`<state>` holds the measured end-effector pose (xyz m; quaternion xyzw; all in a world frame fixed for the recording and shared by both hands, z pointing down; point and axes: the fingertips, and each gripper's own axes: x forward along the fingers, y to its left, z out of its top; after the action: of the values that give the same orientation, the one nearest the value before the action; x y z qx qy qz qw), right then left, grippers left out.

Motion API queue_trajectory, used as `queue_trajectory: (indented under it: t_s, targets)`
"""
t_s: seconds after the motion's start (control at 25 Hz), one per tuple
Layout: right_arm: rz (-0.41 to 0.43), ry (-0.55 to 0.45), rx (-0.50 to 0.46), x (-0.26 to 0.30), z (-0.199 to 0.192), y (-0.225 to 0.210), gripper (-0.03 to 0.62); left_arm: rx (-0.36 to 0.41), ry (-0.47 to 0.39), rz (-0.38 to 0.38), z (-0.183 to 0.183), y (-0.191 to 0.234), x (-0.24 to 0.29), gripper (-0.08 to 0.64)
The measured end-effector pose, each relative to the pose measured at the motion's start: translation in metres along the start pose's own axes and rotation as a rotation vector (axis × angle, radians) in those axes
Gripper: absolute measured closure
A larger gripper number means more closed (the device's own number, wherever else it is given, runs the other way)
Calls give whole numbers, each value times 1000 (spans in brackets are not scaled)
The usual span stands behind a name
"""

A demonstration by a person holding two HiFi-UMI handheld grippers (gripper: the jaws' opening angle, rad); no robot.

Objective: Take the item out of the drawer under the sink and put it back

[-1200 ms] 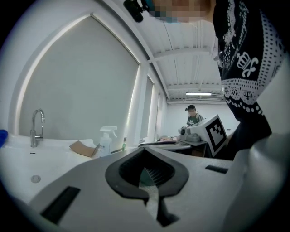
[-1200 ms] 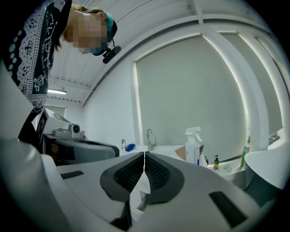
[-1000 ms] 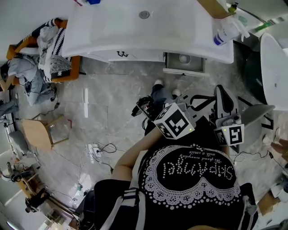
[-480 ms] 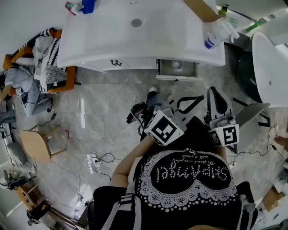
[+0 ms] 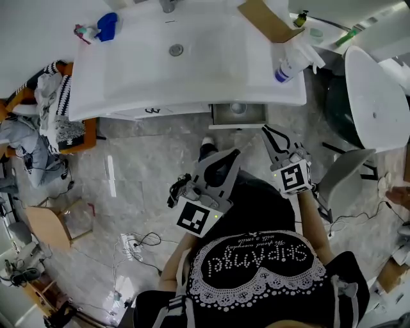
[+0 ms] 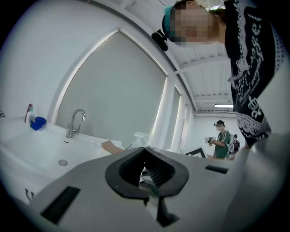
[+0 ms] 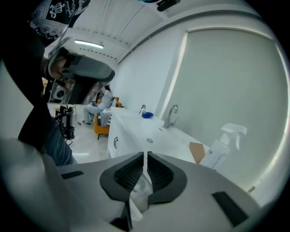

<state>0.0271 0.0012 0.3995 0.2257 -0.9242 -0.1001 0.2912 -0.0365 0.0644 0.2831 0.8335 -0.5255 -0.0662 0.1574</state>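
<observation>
Under the white sink counter (image 5: 128, 96) a small drawer (image 5: 238, 122) stands pulled out, with a round clear item (image 5: 237, 107) lying in it. My right gripper (image 5: 268, 131) is shut and empty, its tips just right of the drawer's front. In the right gripper view the jaws (image 7: 145, 155) meet along a thin slit, and the clear item (image 7: 138, 186) shows below them. My left gripper (image 5: 232, 155) is shut on nothing and points at the drawer from a little below it. The left gripper view shows its tips (image 6: 145, 148) touching.
On the counter stand a spray bottle (image 5: 289, 59), a cardboard piece (image 5: 262, 19) and a blue object (image 5: 107, 25). An orange seat piled with clothes (image 5: 57, 102) is at the left. A white rounded fixture (image 5: 378, 96) and a grey chair (image 5: 343, 179) are at the right. Cables (image 5: 144, 240) lie on the floor.
Both grippers have moved up toward the open drawer. The right gripper swung left to the drawer's front, and the left one now points its jaws at it. The view has shifted toward the sink.
</observation>
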Motion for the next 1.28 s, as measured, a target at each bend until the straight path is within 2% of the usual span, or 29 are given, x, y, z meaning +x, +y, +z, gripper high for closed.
queue_trajectory:
  t_s: [0.12,0.2,0.32,0.48,0.96,1.28]
  targets:
    - [73,58,-74,29,-22,5,571,-32,-7,58,7,20,-5,557]
    - [119,98,-111,49,-39,9,571,-15,-15,81,12,31,-8,557]
    - [160,150,-135,76,-60,12,550,-16,-35,135,16,47,-11,557]
    - [220,215,-174,112,-92,20,534,-52,-9,205,7,63,-12,557]
    - [371,402,-331,187,-168,51,534,-140,63,269,-26,83,-11,557]
    - [389,503,-332,205,-193,63,532,-162,68,288,-33,86,-10,557]
